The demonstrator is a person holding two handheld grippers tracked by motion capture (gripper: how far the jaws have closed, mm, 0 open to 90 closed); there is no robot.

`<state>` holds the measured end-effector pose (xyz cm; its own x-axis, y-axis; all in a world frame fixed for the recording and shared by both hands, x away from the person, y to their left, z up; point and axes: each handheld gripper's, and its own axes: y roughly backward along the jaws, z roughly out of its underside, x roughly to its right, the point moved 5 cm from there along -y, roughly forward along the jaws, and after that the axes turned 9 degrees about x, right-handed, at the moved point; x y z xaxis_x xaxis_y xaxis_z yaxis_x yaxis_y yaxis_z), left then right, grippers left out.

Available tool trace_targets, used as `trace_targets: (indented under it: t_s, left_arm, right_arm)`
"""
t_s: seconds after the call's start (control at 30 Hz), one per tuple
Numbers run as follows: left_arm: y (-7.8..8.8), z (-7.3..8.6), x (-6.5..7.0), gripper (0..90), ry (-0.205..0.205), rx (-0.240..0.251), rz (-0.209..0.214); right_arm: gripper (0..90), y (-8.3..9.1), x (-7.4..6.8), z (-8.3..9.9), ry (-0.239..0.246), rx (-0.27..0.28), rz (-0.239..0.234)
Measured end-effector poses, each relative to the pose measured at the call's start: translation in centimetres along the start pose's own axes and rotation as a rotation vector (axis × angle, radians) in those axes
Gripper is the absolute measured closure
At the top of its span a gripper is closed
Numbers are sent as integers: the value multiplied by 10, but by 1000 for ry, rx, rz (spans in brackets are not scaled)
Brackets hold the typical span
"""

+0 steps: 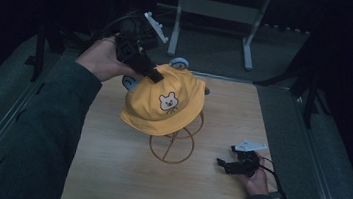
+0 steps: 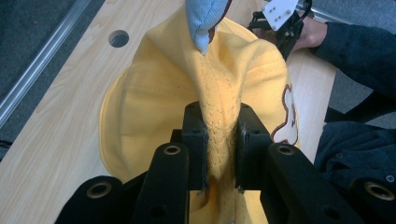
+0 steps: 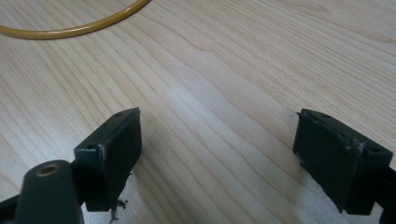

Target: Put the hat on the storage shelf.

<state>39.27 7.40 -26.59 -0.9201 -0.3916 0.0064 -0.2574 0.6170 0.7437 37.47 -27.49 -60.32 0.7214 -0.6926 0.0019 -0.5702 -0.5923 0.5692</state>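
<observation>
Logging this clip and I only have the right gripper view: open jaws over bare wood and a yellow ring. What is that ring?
Observer: It is the base of a wire stand carrying a yellow hat with a bear face.
Operator: Is the other hand-held gripper doing anything?
Observer: The left hand-held gripper is shut on a fold of the hat's fabric, below a blue ear.
Operator: Where does mine sit?
Observer: The right hand-held gripper rests low on the wooden table, right of the stand, apart from it.
</observation>
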Motion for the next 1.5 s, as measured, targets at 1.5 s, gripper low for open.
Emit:
trace_targets:
  t_s: [1.5]
  left_arm:
    - [-94,-30,16,607,-45,-172,22]
  right_arm:
    - [153,0,0,0,-1,1,1]
